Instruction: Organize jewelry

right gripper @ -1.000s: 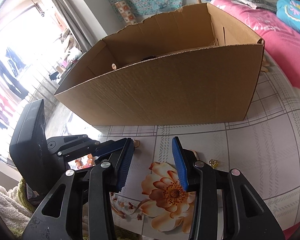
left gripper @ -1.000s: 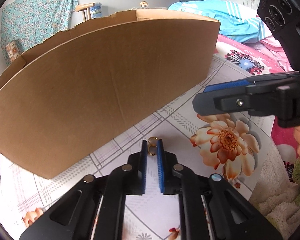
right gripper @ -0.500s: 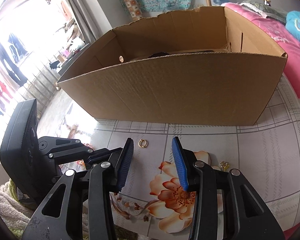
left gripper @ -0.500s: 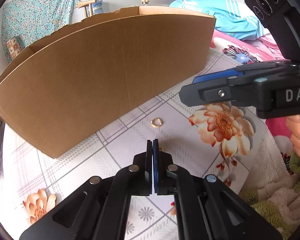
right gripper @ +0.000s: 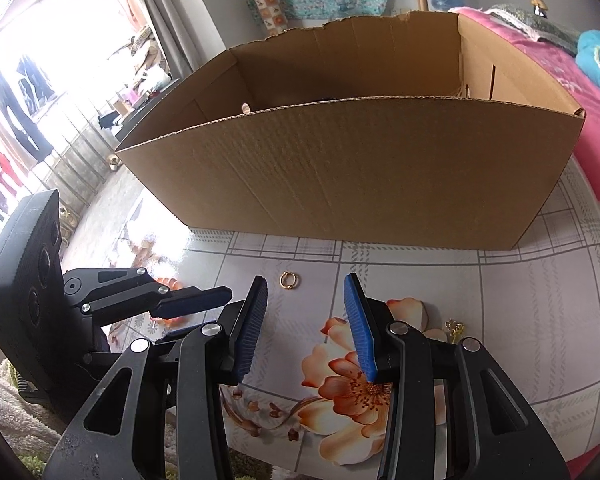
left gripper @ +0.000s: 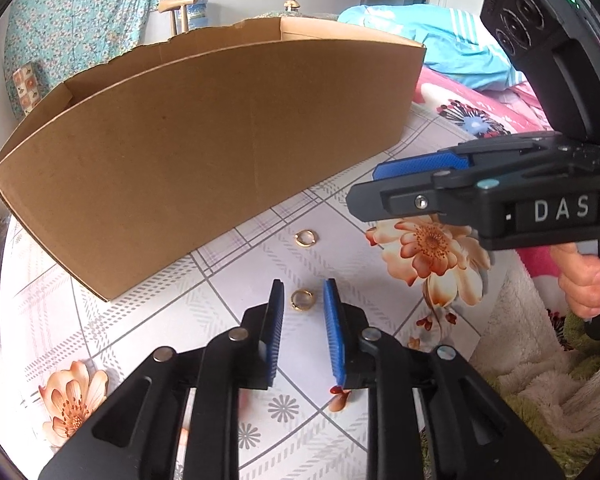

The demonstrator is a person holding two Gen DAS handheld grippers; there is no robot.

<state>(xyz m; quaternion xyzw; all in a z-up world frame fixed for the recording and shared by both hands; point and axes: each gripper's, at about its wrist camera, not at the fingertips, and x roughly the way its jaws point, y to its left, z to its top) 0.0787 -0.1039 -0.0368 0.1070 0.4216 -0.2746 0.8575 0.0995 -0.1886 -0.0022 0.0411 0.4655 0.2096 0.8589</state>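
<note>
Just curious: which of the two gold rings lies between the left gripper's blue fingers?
The nearer ring, lying untouched between the opening fingers; the other ring lies closer to the cardboard box.

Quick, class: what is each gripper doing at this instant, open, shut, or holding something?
Left gripper: jaws opening, a gold ring lying loose between them, not gripped.
Right gripper: open, holding nothing.

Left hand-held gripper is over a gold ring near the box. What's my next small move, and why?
Probably close the left hand-held gripper on the near gold ring. Its jaws are opening, the ring lies loose on the floral tablecloth between the pads, apparently untouched. A second gold ring lies farther on, toward the cardboard box, and can wait.
</note>
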